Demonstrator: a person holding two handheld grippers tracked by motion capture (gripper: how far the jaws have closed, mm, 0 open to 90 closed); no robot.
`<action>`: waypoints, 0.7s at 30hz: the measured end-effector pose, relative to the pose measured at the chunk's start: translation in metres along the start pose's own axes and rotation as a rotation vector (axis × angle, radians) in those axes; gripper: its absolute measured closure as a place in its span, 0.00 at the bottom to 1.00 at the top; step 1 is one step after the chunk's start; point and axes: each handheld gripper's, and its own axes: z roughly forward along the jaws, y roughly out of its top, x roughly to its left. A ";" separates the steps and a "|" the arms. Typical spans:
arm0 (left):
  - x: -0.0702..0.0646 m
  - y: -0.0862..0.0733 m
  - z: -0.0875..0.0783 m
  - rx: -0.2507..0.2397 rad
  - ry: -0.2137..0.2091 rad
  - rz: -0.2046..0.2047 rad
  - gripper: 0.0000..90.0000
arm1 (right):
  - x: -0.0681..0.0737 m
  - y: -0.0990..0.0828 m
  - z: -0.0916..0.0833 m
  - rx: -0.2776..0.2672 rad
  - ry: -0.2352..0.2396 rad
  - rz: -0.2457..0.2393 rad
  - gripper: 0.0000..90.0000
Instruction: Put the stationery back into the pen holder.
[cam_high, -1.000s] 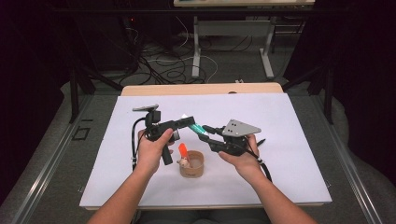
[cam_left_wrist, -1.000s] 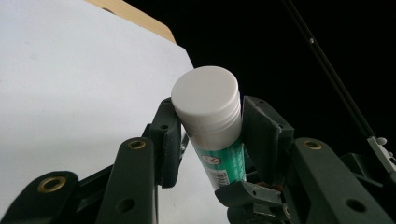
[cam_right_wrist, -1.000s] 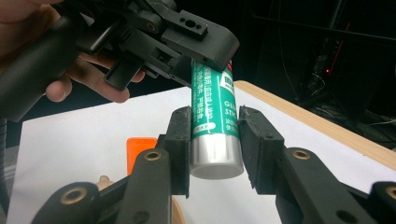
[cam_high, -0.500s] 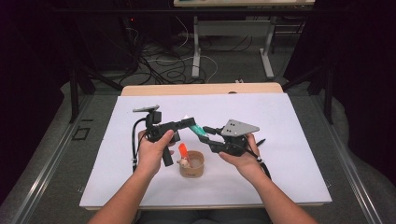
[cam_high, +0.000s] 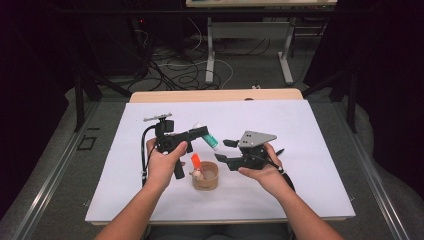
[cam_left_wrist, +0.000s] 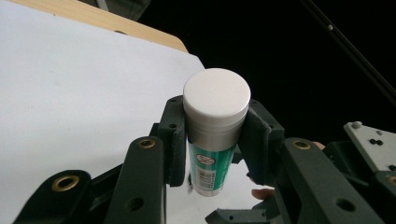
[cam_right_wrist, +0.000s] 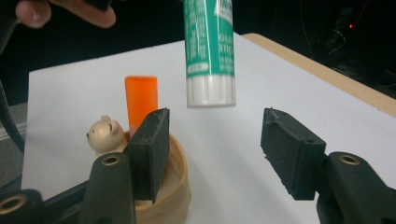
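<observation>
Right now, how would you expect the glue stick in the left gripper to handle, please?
The glue stick looks rigid, keeping its shape between the left gripper fingers. Its smooth round body would probably roll if laid down. It seems light.

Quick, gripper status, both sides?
Left gripper: shut on the glue stick.
Right gripper: open, holding nothing.

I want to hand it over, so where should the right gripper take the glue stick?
Grip the free white end of the glue stick, closing across its round sides. The left gripper clamps the other end; the right gripper is open just short of it.
</observation>
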 end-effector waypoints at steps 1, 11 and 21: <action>0.000 0.000 0.000 0.002 0.003 0.007 0.72 | 0.000 -0.001 -0.001 0.013 0.007 0.003 0.46; -0.005 -0.002 -0.005 0.026 0.038 0.090 0.72 | -0.004 -0.012 -0.004 0.081 -0.012 0.022 0.39; -0.014 -0.010 -0.007 0.057 0.086 0.202 0.72 | -0.014 -0.023 -0.013 0.140 -0.099 0.085 0.30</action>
